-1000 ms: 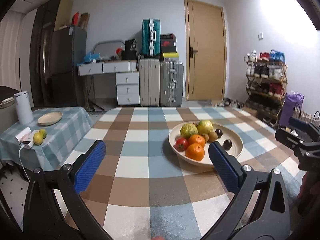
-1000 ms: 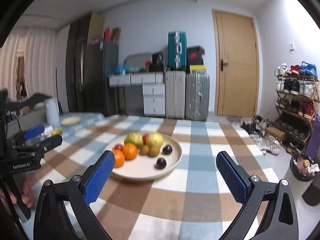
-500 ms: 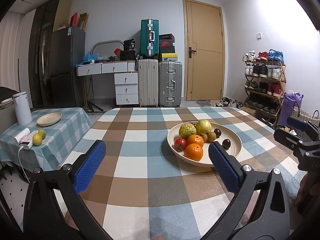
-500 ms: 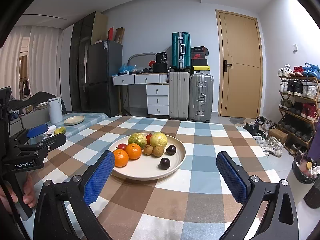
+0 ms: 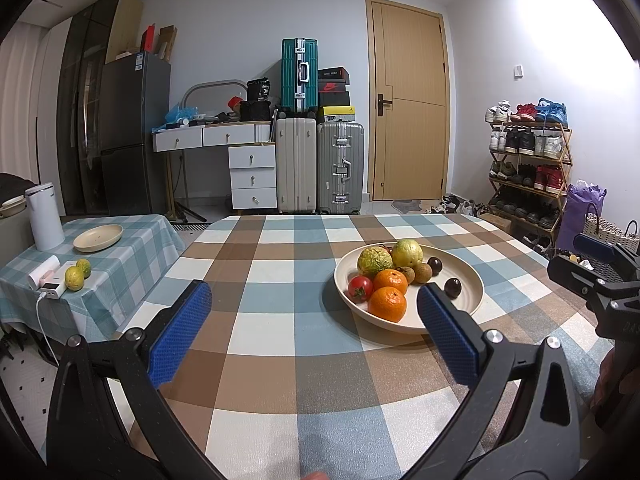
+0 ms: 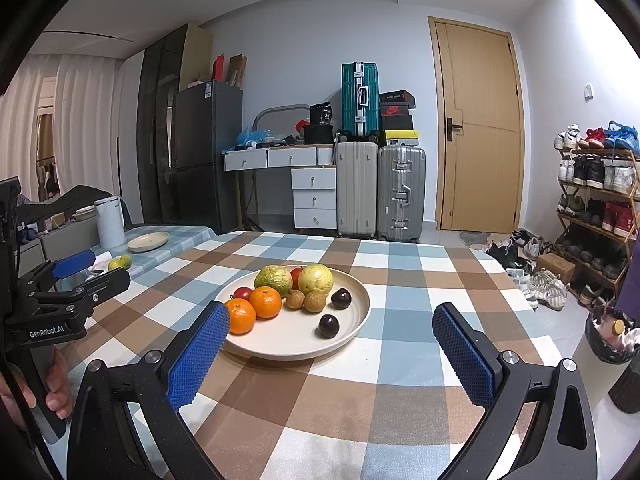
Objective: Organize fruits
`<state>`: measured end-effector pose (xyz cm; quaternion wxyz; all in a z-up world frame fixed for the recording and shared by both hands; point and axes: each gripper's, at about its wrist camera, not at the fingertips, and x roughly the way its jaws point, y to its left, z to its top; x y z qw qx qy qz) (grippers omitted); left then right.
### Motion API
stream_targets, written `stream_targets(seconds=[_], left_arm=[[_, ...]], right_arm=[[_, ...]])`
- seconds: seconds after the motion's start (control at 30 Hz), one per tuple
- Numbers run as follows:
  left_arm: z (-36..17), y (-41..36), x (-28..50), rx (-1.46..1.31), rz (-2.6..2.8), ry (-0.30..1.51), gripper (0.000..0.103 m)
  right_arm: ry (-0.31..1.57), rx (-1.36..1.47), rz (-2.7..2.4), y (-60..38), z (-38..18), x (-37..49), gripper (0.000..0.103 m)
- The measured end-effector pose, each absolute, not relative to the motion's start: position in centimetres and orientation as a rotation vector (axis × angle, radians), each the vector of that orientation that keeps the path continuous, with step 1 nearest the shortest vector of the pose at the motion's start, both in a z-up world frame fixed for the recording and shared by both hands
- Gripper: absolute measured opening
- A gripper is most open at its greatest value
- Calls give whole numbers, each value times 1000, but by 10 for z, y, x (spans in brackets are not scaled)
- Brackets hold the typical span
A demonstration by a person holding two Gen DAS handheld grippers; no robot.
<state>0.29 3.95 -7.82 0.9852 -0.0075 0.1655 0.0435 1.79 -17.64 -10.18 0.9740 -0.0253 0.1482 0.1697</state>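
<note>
On the checked table (image 6: 400, 264) the fruit sat heaped in the plate (image 6: 352, 320), as before. Over the last second we had only steadied our view; left gripper (image 5: 312, 320) and right gripper (image 6: 332, 344) stayed spread apart, empty, short of the plate
</note>
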Motion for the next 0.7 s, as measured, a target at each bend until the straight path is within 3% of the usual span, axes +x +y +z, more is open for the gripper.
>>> stream_targets(seconds=[0.7], left_arm=[[-80,40,5,-14,92,340,103]], right_arm=[[304,-48,337,-177,-102,18,103]])
